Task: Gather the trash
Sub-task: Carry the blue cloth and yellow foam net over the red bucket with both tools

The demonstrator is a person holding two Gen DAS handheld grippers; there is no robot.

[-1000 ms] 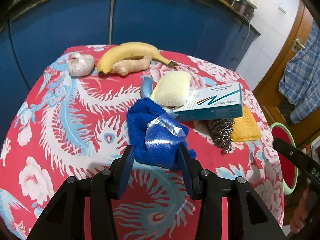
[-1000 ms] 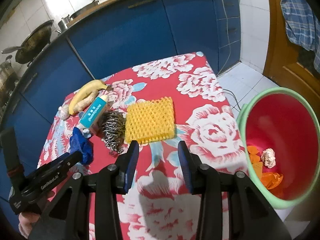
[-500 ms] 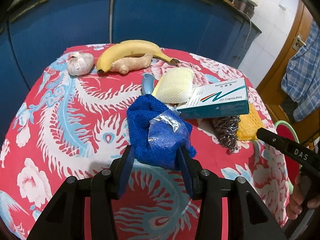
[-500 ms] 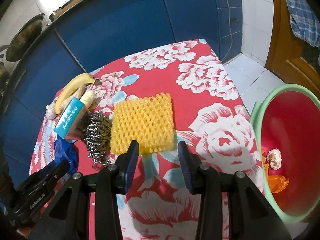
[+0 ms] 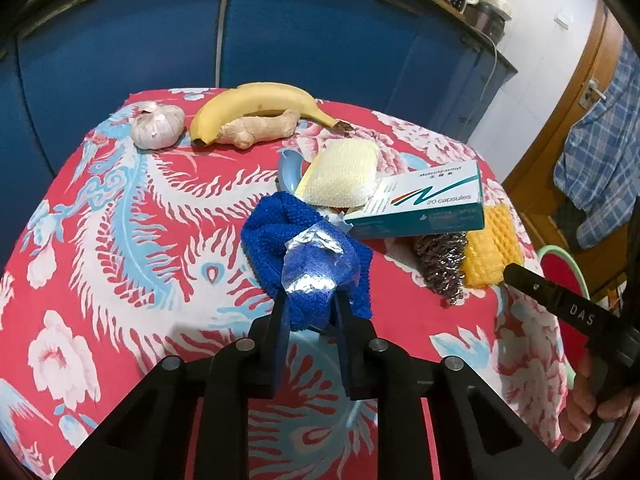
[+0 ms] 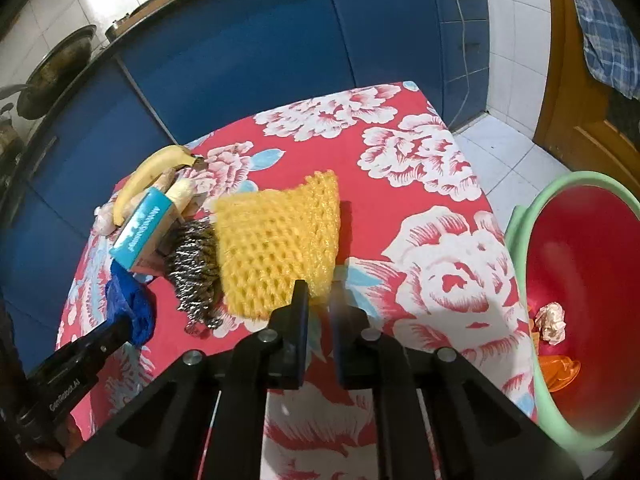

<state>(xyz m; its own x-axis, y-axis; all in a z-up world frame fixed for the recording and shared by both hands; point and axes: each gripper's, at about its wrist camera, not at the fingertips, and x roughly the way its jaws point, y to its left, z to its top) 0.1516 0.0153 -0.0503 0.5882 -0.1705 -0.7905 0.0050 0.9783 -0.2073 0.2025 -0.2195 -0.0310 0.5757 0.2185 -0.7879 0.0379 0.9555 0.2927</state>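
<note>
Your left gripper (image 5: 310, 312) has just been closing, and its jaws now pinch the near end of the blue cloth (image 5: 304, 248), with the crumpled clear plastic wrapper (image 5: 316, 264) lying on top of that cloth between the fingers. The cloth rests on the red floral tablecloth (image 5: 120, 240), touching the teal-and-white medicine box (image 5: 424, 208).

Your right gripper (image 6: 320, 292) has also just been closing. Its jaws stand narrow at the near edge of the yellow foam net (image 6: 276, 236); a corner of the net sits between the pads, but motion blur hides whether they press on it. The net lies flat on the cloth, just beside the steel scourer (image 6: 194, 268).

The red bin with the green rim (image 6: 516, 224) stands off the table's right side and holds a crumpled paper ball (image 6: 552, 322) and orange scraps (image 6: 560, 368).

At the far edge lie a banana (image 5: 256, 104), a ginger root (image 5: 258, 128) and a garlic bulb (image 5: 158, 126).
</note>
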